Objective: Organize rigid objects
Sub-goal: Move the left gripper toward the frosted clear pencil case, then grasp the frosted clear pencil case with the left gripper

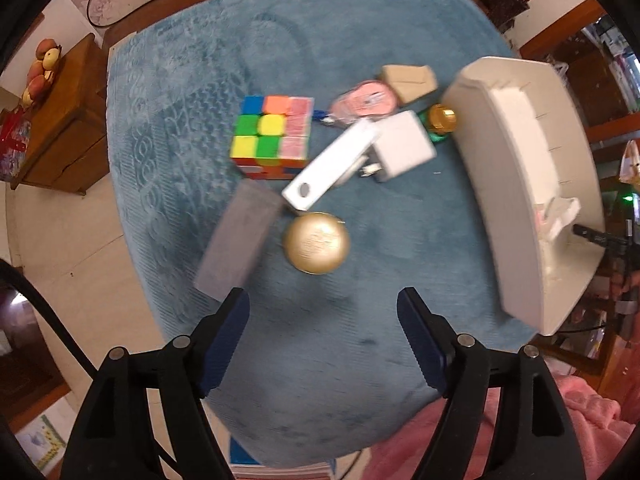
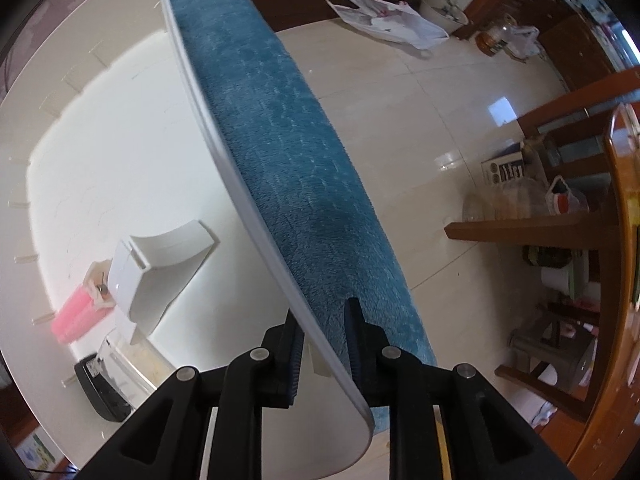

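**Loose items on blue mat, bin at mat's edge**

While the left gripper [image 1: 323, 300] hangs released w/ nothing between its jaws, bare plush mat [image 1: 180, 92] lies open below it. Just ahead: round gold tin [image 1: 316, 242], grey slab [image 1: 240, 236], white bar [image 1: 332, 164], colour cube [image 1: 272, 136], white charger block [image 1: 404, 146], pink case [image 1: 364, 102], tan box [image 1: 408, 78]. White plastic bin [image 1: 516, 200] sits at the mat's right edge, smooth-walled. Right gripper [image 2: 322, 316] straddles the bin's thin wall [image 2: 224, 152]; can't tell if the pads press on it.
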A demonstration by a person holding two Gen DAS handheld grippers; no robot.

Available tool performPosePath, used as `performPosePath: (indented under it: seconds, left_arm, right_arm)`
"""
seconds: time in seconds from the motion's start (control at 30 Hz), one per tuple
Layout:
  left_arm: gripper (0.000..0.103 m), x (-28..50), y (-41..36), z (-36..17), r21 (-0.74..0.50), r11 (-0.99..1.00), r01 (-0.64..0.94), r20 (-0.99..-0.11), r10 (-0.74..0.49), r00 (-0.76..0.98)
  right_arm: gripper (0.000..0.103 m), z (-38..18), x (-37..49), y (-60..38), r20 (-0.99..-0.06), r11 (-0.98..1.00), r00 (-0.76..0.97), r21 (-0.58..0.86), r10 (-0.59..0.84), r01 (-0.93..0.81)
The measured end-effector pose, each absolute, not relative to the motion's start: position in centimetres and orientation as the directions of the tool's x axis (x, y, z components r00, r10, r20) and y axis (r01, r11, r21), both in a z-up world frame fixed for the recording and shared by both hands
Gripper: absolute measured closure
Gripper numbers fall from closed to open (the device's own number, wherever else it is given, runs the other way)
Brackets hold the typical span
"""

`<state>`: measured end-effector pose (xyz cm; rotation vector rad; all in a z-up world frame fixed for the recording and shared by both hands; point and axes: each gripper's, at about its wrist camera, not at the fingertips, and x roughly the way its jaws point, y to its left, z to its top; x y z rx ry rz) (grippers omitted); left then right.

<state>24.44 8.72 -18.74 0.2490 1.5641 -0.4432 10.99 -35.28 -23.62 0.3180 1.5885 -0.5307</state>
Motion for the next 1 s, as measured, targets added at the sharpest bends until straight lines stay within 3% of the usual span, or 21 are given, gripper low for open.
performPosePath:
  seconds: [0.23,0.6,0.93,1.0]
  left_arm:
    - [0.024,27.7,10.1,-21.4,-0.068,0.884,0.463,-0.997,-0.043,-0.064]
    - [0.024,30.1,10.9,-25.0,-0.092,0.868,0.488,-0.991,-0.033,-0.128]
    - [0.054,31.4,12.6,-26.6,-0.104,0.880,0.464,-0.990,-0.045,-0.136]
    - [0.056,31.6,12.8,-26.6,-0.108,0.881,0.461,-0.990,-0.052,-0.134]
  right_arm:
    - [0.079,-23.8,11.2,-35.5,-0.986,0.836,-0.106,-0.162,-0.125,0.525]
    - [0.079,-23.8,11.1,-35.9,-0.986,0.817,-0.115,-0.167,-0.124,0.552]
    - [0.080,-23.9,11.0,-36.1,-0.987,0.805,-0.114,-0.161,-0.117,0.571]
    - [0.080,-24.0,10.8,-36.3,-0.988,0.797,-0.110,-0.153,-0.109,0.584]
